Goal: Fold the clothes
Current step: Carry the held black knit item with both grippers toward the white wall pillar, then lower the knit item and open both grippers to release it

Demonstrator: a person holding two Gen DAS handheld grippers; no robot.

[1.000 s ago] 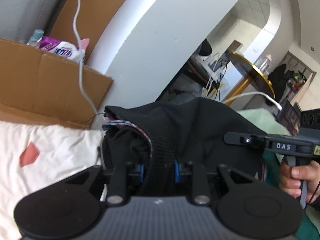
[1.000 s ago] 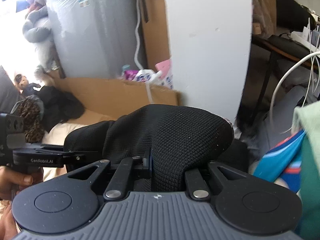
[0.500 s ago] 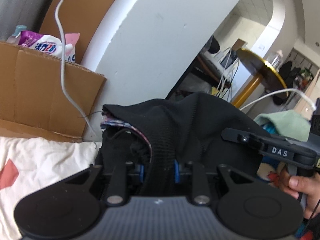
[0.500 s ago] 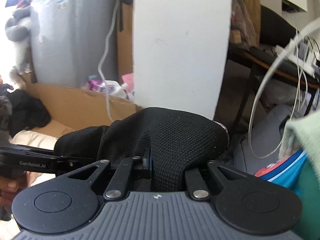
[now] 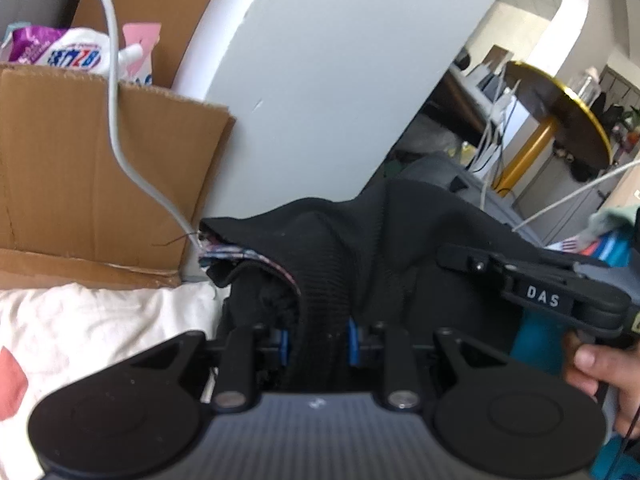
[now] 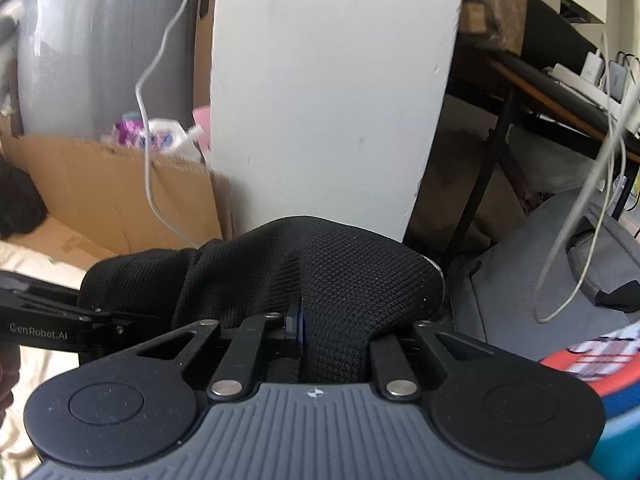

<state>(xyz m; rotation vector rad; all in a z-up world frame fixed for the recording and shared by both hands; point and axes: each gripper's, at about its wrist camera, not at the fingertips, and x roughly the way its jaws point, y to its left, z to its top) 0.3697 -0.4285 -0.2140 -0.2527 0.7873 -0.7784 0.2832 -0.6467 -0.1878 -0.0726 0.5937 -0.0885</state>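
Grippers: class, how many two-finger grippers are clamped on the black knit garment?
2. The left gripper pinches its ribbed edge; the right gripper pinches the black knit garment further along.

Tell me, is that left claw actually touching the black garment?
Touching. In the left wrist view the left gripper has the black garment pinched between its blue pads.
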